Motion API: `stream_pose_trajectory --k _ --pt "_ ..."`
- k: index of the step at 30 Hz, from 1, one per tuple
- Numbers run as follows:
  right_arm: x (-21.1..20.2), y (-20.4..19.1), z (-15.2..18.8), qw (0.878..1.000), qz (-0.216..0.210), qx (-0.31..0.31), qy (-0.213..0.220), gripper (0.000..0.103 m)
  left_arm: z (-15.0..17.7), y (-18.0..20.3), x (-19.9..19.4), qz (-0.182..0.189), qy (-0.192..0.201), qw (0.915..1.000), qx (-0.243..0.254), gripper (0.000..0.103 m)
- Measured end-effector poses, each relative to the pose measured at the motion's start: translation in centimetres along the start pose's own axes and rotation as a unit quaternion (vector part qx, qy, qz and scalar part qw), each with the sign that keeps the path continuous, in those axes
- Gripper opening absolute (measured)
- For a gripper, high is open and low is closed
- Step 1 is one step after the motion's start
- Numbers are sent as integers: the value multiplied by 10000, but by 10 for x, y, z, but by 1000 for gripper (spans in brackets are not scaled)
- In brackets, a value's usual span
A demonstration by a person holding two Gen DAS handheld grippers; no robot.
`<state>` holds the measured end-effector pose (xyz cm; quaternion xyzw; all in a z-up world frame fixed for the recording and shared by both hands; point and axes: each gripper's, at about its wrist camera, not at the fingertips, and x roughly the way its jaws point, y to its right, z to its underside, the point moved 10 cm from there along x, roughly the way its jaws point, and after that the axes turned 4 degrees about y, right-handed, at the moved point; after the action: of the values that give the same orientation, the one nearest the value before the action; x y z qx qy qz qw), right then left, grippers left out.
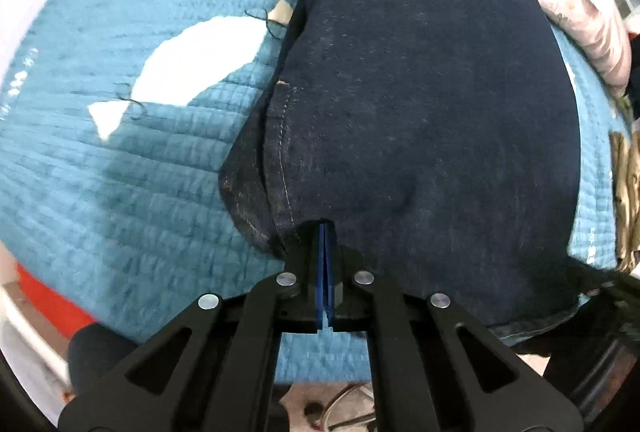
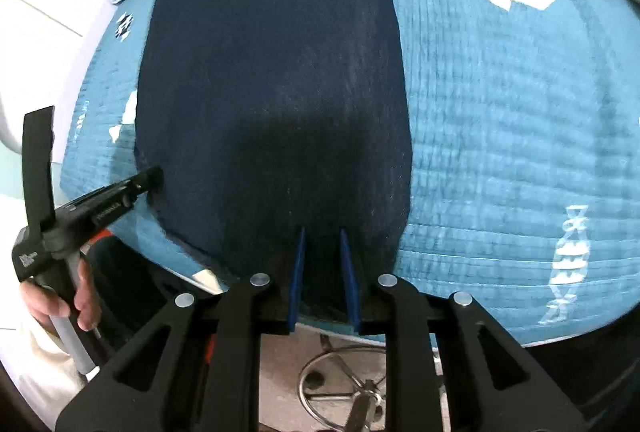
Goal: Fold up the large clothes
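Dark jeans laid long on the teal quilt, both grippers at the near hem.

The teal quilt fills both views; the dark jeans run from six toward twelve o'clock, already doubled leg on leg by the look of the stacked seams at nine in the left view. Judging from this, the lengthwise fold is done and the crosswise folds remain. The left gripper is pressed together on the denim edge; the right gripper pinches a thicker bunch of hem at six.
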<state>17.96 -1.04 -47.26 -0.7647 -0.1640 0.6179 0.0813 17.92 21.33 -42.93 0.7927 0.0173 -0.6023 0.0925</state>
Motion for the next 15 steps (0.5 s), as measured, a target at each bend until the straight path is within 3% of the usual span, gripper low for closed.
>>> stream_pose_trajectory --k 2,4,7,11,13,15 --pt "16 1 0 9999 77 -105 0 16 -6 -4 4 94 -75 9997 -199 3" --pt "7 -6 -2 9993 228 -277 -71 17 -9 -9 -4 244 -214 9984 -457 2" --pt "-17 -14 5 9993 1 -323 -161 20 -19 -25 -27 210 77 9986 -475 2" --pt "-4 -5 18 9989 -9 -456 70 16 -29 -40 -45 770 206 9914 -1039 3" --pt "10 -3 19 9995 -18 -297 82 16 -42 -48 -42 600 200 9934 -956 3" --pt "6 -11 18 9989 135 -459 -8 21 -50 -42 -37 720 125 9933 -892 4"
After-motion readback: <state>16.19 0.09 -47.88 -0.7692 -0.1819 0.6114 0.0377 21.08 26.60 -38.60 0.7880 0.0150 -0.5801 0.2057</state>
